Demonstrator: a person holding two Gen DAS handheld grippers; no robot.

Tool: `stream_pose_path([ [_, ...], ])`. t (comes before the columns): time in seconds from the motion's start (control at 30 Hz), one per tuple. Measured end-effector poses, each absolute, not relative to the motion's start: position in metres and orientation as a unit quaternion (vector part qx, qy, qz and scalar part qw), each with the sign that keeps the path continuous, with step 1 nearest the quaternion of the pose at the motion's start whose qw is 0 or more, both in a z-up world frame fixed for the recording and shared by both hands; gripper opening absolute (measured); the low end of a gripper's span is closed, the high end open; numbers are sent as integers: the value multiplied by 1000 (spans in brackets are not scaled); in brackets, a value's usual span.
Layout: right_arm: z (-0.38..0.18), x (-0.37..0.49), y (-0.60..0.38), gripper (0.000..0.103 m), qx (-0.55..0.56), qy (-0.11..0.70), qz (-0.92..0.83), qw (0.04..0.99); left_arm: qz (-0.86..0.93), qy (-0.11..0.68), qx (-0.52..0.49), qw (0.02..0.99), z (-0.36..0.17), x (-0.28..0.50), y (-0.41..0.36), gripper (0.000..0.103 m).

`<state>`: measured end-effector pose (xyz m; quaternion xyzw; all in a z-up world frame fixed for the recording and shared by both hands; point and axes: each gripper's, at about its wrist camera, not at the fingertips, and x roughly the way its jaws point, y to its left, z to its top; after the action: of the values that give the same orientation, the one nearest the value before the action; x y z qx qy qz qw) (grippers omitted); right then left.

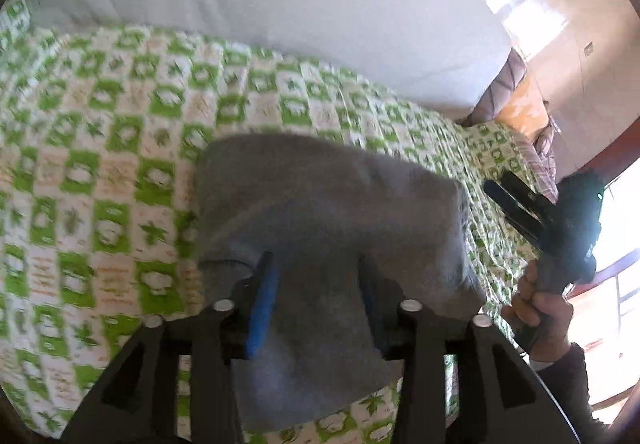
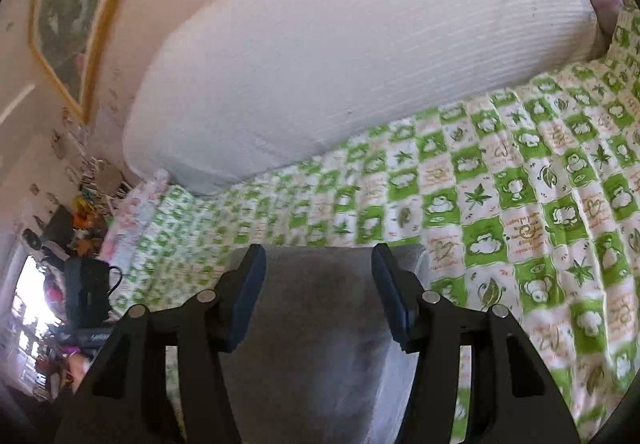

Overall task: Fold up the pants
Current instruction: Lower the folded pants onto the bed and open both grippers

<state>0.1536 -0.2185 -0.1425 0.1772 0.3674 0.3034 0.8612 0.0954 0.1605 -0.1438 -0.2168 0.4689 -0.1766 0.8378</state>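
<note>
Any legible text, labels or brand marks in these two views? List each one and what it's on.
None can be quoted.
Green checked bedsheet: orange script in its white squares, too blurred and small to read.
Dark device at the right wrist view's left edge: faint light lettering, unreadable.
Grey pants: no print visible.

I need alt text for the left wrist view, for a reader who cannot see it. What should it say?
The open left gripper hovers over folded grey pants lying on a bed sheet with a green and white check pattern. At the right edge, a hand holds the right gripper above the sheet. A white mattress leans behind the bed.
</note>
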Motion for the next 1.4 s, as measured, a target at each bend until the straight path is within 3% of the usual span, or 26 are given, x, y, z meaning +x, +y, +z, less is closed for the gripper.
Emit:
stream_pose_path([
  [0.2, -128, 113, -199, 57, 146, 377, 333, 852, -163, 472, -203, 843, -149, 109, 163, 46],
  [0.47, -131, 82, -194, 57, 146, 392, 338, 843, -145, 527, -167, 820, -202, 129, 144, 45],
  [0.63, -123, 65, -202, 58, 147, 380, 334, 850, -151, 516, -187, 822, -175, 114, 152, 46],
  [0.77, -117, 58, -208, 67, 147, 366, 326, 859, -149, 500, -196, 830, -155, 93, 158, 48],
  [1.4, -130, 54, -226, 69, 193, 359, 295, 864, -118, 487, -169, 849, -135, 46, 147, 54],
])
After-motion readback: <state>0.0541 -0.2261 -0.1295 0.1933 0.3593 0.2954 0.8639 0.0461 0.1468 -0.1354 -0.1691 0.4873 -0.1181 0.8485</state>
